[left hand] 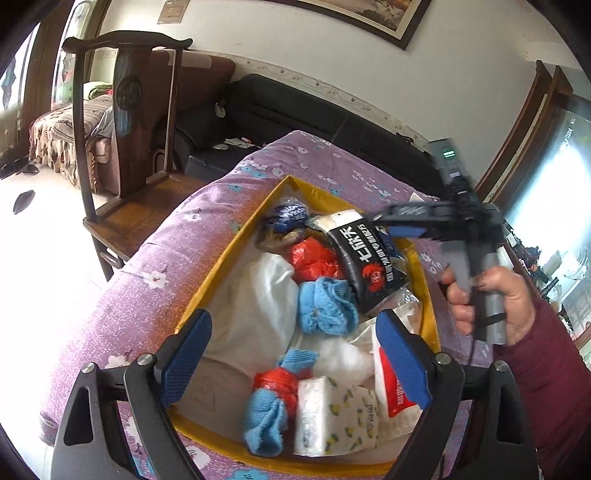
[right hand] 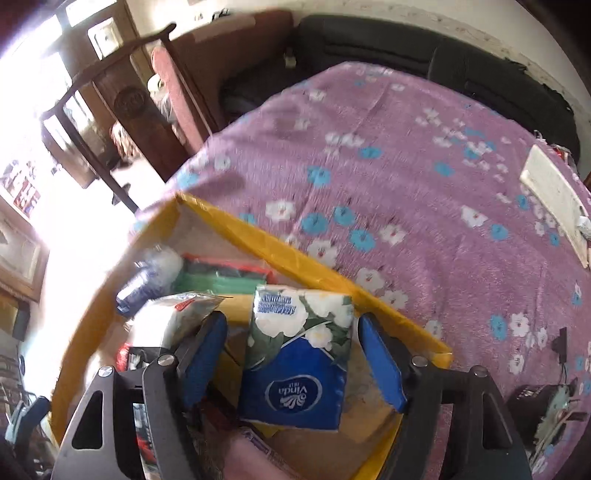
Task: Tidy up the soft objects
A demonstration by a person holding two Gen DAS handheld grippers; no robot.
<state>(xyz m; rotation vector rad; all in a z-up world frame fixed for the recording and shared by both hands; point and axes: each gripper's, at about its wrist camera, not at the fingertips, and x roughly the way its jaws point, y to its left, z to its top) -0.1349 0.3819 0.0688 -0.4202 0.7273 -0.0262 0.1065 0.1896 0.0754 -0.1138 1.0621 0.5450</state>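
Inside yellow box rim, tissue pack between spread right claw

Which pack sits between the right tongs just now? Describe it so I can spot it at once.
Start at the purple flowered bedspread, then find the yellow-rimmed storage box lying on it. Above the box's near end, between the open blue pads of the right tongs, is the tissue pack. It alone has a dark blue lower half marked Vinda and white flowers on green above; the packs beside it are mostly white.

Dark wooden chair, black sofa, framed picture on white wall, purple floral bedspread
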